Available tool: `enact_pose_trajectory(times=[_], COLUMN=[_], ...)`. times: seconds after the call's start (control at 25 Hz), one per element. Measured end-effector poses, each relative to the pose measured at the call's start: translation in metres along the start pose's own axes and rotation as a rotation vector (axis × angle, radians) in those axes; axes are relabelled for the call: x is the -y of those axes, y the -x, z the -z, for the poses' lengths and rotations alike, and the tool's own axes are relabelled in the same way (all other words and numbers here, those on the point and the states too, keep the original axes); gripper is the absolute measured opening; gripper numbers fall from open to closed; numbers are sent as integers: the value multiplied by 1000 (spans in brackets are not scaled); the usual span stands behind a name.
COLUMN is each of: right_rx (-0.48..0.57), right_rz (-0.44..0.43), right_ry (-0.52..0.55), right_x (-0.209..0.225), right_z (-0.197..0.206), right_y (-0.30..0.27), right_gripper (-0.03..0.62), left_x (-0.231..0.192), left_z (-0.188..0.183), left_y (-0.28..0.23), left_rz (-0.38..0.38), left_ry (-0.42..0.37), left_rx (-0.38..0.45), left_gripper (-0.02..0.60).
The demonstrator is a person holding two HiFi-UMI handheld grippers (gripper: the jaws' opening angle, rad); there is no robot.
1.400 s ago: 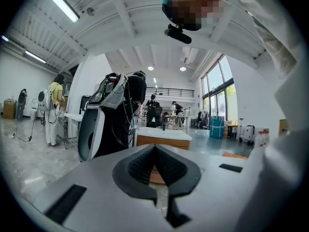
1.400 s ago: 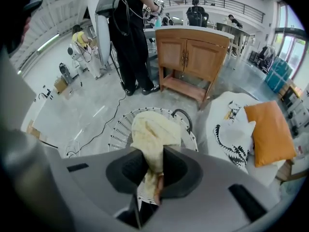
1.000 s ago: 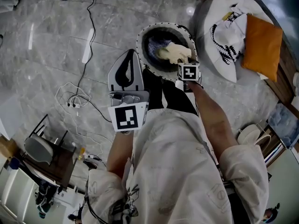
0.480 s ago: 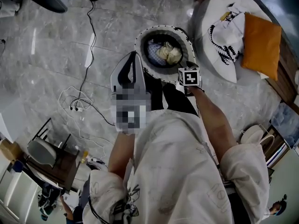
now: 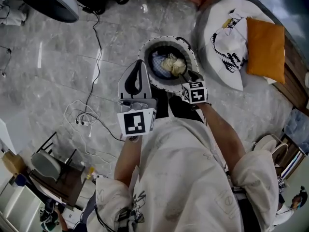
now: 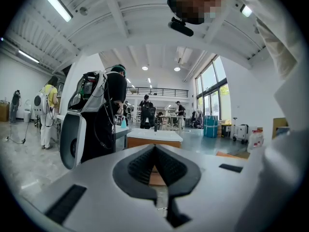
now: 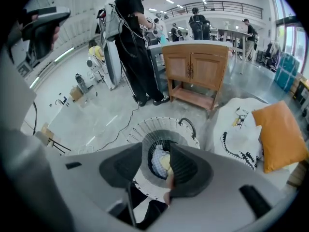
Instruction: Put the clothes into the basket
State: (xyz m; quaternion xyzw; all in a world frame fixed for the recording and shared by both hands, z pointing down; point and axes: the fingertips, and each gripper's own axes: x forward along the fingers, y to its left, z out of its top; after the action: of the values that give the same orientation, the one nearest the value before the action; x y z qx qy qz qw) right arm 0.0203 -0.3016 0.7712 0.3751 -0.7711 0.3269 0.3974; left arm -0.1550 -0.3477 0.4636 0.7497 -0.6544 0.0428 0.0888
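A round white basket (image 5: 147,40) stands on the grey floor. Inside it lie a cream garment (image 5: 174,65) and a blue checked cloth (image 5: 158,62). My right gripper (image 5: 188,77) hangs above the basket's near rim and points steeply down. In the right gripper view the basket (image 7: 145,129) and the cream garment (image 7: 166,162) show between the jaws. The right gripper (image 7: 155,146) is open and empty, and its jaws have just been closing a little. My left gripper (image 5: 139,65) is left of the basket, held level. In its own view the left gripper (image 6: 154,149) is shut on nothing.
A white printed cushion (image 5: 227,37) and an orange pillow (image 5: 265,45) lie right of the basket. A black cable (image 5: 98,42) runs across the floor at the left. A wooden cabinet (image 7: 195,71) and a person in black (image 7: 137,42) stand beyond the basket.
The cream garment, up at the right gripper's jaws a second ago, now lies down in the basket. The right gripper has lifted back from the basket. The left gripper shifted slightly.
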Motion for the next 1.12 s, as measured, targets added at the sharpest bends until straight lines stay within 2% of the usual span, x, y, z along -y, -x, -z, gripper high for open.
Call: enact_pose_trajectory(times=[0.16, 0.36, 0.68, 0.84, 1.12], right_rx=[103, 243, 489, 619, 840], right_rz=[-27, -42, -32, -13, 67], right_ry=[57, 55, 123, 148, 255], right_x=[-14, -24, -43, -47, -51], right_z=[-22, -53, -127, -170, -235], right_y=[32, 83, 158, 202, 277], right_gripper=[164, 164, 166, 167, 166], left_x=[4, 13, 13, 13, 15], left_z=[-4, -12, -24, -35, -76], left_y=[4, 12, 14, 11, 2], left_rz=[-2, 8, 7, 7, 27], left_ry=[2, 1, -15, -21, -53], left_rx=[14, 21, 39, 52, 111], left_gripper=[2, 2, 2, 2, 2])
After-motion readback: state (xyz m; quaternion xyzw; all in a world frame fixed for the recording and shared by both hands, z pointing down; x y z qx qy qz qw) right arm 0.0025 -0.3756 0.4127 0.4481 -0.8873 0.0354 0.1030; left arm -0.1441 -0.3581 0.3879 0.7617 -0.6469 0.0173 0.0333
